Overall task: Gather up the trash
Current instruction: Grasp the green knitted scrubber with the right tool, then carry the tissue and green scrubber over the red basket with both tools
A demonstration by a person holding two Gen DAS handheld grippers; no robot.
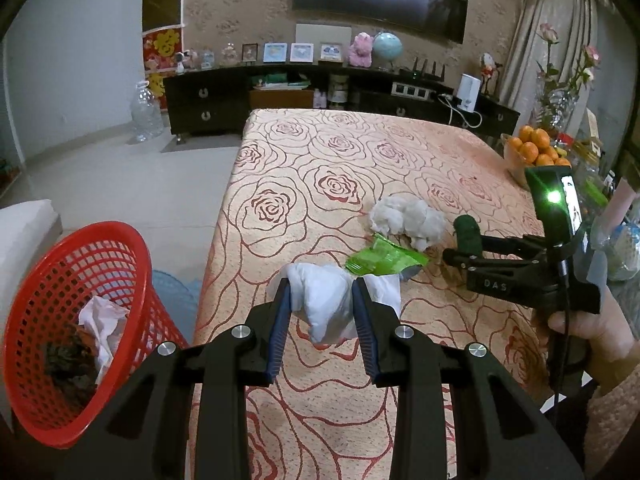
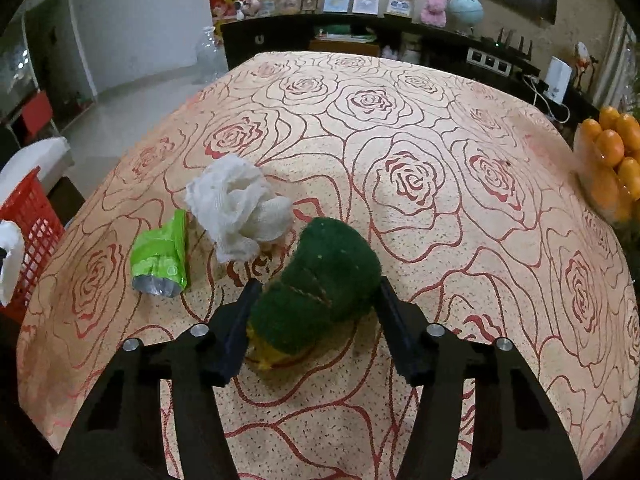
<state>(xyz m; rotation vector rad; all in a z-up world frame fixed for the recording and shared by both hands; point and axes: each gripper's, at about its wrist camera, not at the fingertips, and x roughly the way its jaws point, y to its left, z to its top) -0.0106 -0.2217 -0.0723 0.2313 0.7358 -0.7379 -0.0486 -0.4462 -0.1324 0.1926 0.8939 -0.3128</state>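
My left gripper is shut on a crumpled white paper and holds it above the table's near left part. A red mesh basket with paper and dark scraps in it stands below left of the table; its edge also shows in the right wrist view. My right gripper is shut on a folded green scouring sponge with a yellow underside, low over the cloth. A green wrapper and a white cloth wad lie left of it. From the left wrist view I see the right gripper, wrapper and wad.
The table wears a rose-patterned cloth. A bowl of oranges stands at the right edge. A dark sideboard with frames and a globe is behind. A large water bottle stands on the floor at the left.
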